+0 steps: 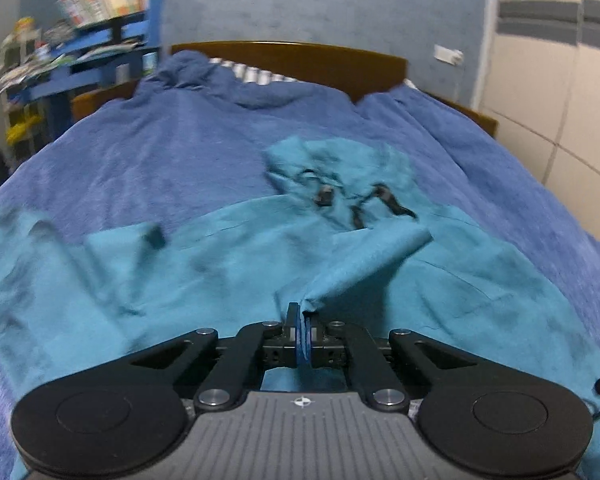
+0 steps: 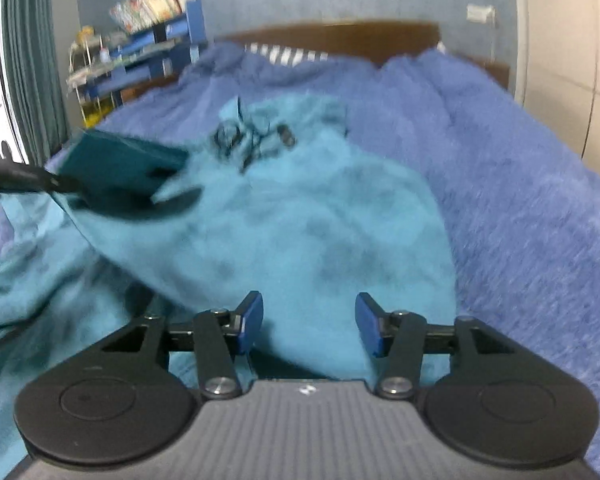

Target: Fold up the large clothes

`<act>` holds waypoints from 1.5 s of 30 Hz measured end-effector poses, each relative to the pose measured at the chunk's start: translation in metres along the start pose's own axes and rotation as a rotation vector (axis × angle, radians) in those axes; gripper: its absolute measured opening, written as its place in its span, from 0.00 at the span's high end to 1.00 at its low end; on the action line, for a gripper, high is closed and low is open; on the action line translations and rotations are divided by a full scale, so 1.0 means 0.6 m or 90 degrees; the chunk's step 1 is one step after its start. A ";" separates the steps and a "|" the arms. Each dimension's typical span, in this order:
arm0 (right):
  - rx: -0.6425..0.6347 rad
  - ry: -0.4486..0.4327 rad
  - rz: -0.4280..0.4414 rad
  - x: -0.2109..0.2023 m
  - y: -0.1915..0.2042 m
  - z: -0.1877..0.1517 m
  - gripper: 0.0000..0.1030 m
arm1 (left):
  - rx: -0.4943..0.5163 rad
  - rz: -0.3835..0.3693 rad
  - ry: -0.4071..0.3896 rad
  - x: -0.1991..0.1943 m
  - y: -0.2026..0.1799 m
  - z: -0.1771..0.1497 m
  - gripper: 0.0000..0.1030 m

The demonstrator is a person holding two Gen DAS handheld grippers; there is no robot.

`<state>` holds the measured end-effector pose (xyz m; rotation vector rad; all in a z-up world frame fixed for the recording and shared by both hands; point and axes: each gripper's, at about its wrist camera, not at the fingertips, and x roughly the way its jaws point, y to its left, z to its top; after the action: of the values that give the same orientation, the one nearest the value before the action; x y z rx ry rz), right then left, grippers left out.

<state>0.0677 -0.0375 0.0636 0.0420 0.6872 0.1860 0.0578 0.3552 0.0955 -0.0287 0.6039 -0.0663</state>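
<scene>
Blanket (image 2: 520, 200) on right side of bed bare, free room there. Far strip of blanket between jacket (image 2: 300, 220) and headboard (image 1: 300, 60) also free. Cords and toggles (image 1: 360, 200) lie loose on jacket near hood, snag risk. Cluttered blue shelf (image 1: 100, 52) close beside bed's far left corner. Wall (image 2: 560, 60) hems right edge.

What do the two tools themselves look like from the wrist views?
Both match: the left tool and right tool have blue finger pads on black linkage arms with silver pivot bolts, two round black discs, and a ribbed grey body bearing a small white emblem. No sleeves or cables show clearly.
</scene>
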 end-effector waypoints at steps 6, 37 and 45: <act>-0.024 0.054 -0.023 0.057 0.018 -0.025 0.49 | -0.087 0.013 0.071 -0.008 0.071 -0.064 0.89; -0.034 0.049 -0.034 0.051 0.033 -0.022 0.48 | -0.116 0.099 0.104 -0.045 0.199 -0.101 0.52; -0.040 0.004 0.014 0.026 0.078 0.027 0.39 | -0.122 0.136 0.064 -0.082 0.306 -0.055 0.24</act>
<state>0.0823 0.0120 0.0713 -0.0112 0.6873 0.2288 0.0082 0.5413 0.0877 -0.1467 0.7092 0.1977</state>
